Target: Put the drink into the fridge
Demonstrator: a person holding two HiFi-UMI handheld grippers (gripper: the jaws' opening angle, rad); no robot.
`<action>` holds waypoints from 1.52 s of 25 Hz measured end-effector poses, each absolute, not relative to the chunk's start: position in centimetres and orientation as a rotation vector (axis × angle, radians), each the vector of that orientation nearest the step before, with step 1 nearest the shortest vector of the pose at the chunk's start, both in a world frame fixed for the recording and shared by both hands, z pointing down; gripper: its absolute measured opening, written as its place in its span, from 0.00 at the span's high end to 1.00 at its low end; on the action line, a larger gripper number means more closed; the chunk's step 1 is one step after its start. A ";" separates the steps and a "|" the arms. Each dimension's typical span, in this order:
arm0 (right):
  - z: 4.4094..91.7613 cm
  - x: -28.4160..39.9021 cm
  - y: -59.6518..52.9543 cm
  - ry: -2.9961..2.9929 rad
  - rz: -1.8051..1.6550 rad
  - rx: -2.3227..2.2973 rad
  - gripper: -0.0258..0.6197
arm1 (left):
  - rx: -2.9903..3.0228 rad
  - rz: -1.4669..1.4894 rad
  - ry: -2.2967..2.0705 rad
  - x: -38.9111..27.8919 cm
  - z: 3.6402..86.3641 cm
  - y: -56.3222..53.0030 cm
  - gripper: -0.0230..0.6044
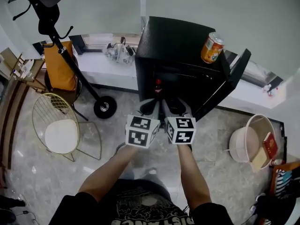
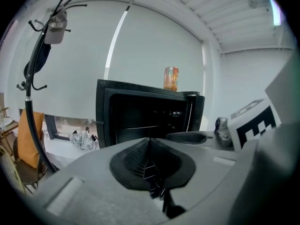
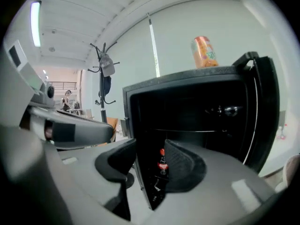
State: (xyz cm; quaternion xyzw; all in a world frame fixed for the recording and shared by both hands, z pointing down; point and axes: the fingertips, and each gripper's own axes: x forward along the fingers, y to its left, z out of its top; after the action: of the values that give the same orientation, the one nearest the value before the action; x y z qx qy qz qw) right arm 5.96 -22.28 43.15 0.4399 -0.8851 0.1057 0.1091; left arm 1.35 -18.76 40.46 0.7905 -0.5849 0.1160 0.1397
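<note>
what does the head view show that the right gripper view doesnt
Only the head view: a wire chair with a white cushion, a white bucket on the floor, and the person's forearms.
Only the right gripper view: a ceiling light strip, and that the right tongs are open, gripping nothing.
Both: the black fridge with its door open, the orange can on top, a red-capped bottle inside, and the coat stand.

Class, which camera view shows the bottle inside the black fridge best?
The right gripper view: the bottle stands framed in the fridge opening, red cap and label visible. The head view shows only its red top; the left gripper view shows a dark interior, no bottle.
</note>
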 end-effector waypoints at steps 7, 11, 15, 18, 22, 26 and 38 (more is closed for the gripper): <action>39.6 7.1 -17.6 -2.580 0.357 1.337 0.70 | 2.298 0.357 -1.627 1.2 38.9 -16.7 0.96; 37.9 7.7 -16.0 -2.553 0.348 1.400 0.70 | 2.335 0.378 -1.590 1.0 38.4 -15.8 0.96; 36.5 7.2 -15.2 -2.536 0.304 1.446 0.70 | 2.350 0.360 -1.557 0.3 37.9 -15.5 0.95; 36.0 6.9 -14.8 -2.529 0.303 1.471 0.70 | 2.382 0.354 -1.534 0.4 37.3 -15.2 0.96; 35.4 6.3 -14.3 -2.523 0.294 1.501 0.70 | 2.422 0.356 -1.493 0.5 36.7 -14.8 0.96; 34.4 5.9 -14.4 -2.510 0.278 1.534 0.70 | 2.460 0.347 -1.443 0.7 36.0 -14.5 0.96; 27.9 7.2 -18.4 -2.416 0.147 1.752 0.70 | 2.643 0.286 -1.272 1.8 30.4 -17.8 0.96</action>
State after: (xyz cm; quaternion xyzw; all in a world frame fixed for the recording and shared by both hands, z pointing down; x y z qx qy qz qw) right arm 7.20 -18.43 27.93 0.5846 -0.8062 0.0491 0.0766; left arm 1.76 -17.80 30.41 0.8926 -0.4296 0.0967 0.0973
